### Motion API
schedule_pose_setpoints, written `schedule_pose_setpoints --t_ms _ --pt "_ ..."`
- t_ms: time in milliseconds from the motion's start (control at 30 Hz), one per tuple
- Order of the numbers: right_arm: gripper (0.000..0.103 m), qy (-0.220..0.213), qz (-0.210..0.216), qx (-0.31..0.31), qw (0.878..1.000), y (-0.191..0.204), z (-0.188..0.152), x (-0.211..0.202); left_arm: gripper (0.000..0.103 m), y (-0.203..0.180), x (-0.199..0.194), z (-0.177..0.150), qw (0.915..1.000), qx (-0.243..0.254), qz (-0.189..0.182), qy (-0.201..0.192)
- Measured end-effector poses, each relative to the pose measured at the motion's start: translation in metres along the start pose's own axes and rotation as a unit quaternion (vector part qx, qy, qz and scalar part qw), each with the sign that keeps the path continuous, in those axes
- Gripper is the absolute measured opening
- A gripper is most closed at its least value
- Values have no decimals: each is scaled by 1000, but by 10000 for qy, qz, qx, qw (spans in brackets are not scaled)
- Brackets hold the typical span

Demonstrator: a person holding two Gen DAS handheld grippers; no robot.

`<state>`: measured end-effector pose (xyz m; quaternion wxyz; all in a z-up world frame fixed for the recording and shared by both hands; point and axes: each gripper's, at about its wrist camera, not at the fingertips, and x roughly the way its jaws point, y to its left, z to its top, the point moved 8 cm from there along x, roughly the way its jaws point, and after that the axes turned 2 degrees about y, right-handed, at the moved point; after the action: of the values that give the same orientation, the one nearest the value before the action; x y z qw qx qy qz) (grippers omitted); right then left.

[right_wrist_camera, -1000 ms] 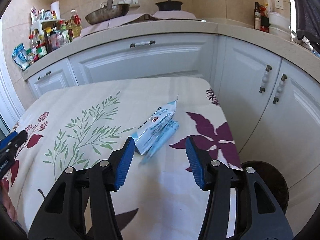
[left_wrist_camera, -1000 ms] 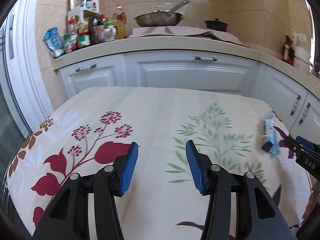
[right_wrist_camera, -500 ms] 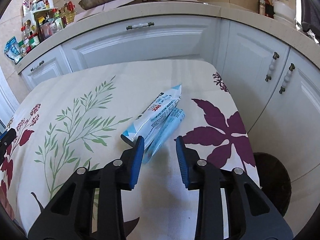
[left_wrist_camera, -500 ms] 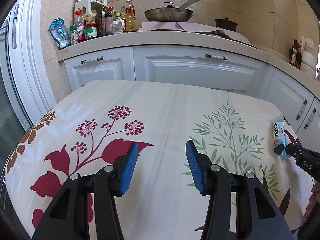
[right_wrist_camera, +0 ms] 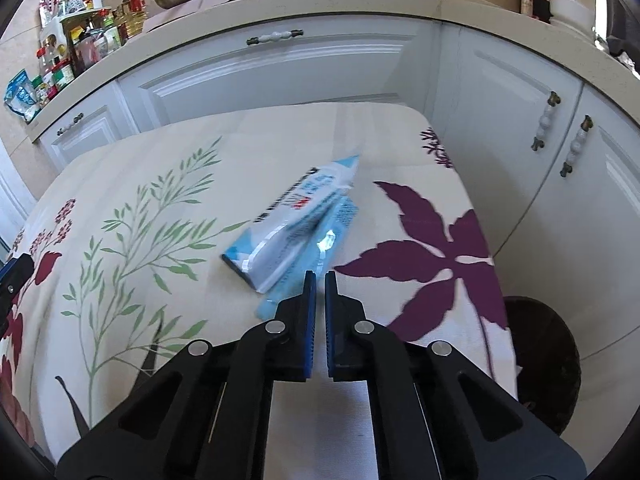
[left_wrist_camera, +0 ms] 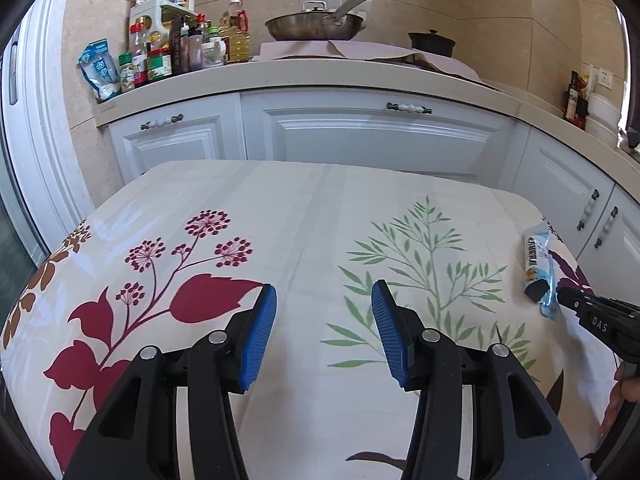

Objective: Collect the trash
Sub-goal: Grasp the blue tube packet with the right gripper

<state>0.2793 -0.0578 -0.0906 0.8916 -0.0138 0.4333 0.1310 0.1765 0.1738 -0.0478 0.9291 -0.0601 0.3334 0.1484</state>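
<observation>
A light-blue and white empty snack wrapper [right_wrist_camera: 294, 220] lies on the floral tablecloth near the table's right edge; it also shows in the left wrist view [left_wrist_camera: 538, 266]. My right gripper [right_wrist_camera: 319, 276] is nearly shut, its blue pads a narrow slit apart, tips at the wrapper's near blue edge; I cannot tell whether the film is pinched. Its tip shows at the right of the left wrist view [left_wrist_camera: 564, 294]. My left gripper [left_wrist_camera: 324, 312] is open and empty above the middle of the table.
The table [left_wrist_camera: 304, 208] wears a cream cloth with red, green and purple plant prints. White kitchen cabinets [left_wrist_camera: 372, 132] stand behind. A dark round bin [right_wrist_camera: 540, 360] sits on the floor right of the table. Bottles and a pan stand on the counter.
My right gripper has moved forward and down to the wrapper and its jaws have closed from wide open to nearly shut. My left gripper stays open and has drifted slightly.
</observation>
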Motion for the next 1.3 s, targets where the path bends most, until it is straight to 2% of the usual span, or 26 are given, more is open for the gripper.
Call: schedule_pose_setpoints --t_ms 200,233,300,533,833,867,900,967,1133,1200,1300 --pt "9 -52 116 8 9999 5 2 -4 49 -2 0 -1 10000 11 -34 22" --pt "12 -31 137 -13 9999 7 2 -3 49 -1 0 -1 10000 3 -30 13" --pt "26 -7 129 -80 9999 13 2 -1 49 1 0 -1 10000 -10 -7 -3" --pt "26 202 27 -263 9994 23 -2 9 49 18 1 0 9998 -166 71 15" --pt "26 195 -184 -133 9996 4 1 8 49 22 3 0 9998 -208 32 44" --pt "30 184 -153 -103 9997 4 2 8 49 20 3 0 9998 -206 20 51" --pt "41 157 -141 -79 9997 4 2 7 49 19 3 0 9998 -196 5 54" --pt "53 105 -181 -74 9998 4 5 7 49 15 2 -1 9999 -164 -24 50" --pt "51 240 -247 -189 9992 2 2 14 49 4 0 -2 9999 -94 -121 57" --pt "40 227 -321 -224 9990 -2 1 12 49 1 0 -2 9998 -71 -149 53" --pt "36 225 -352 -138 9990 -13 0 9 49 -4 -1 -2 9998 -27 -195 47"
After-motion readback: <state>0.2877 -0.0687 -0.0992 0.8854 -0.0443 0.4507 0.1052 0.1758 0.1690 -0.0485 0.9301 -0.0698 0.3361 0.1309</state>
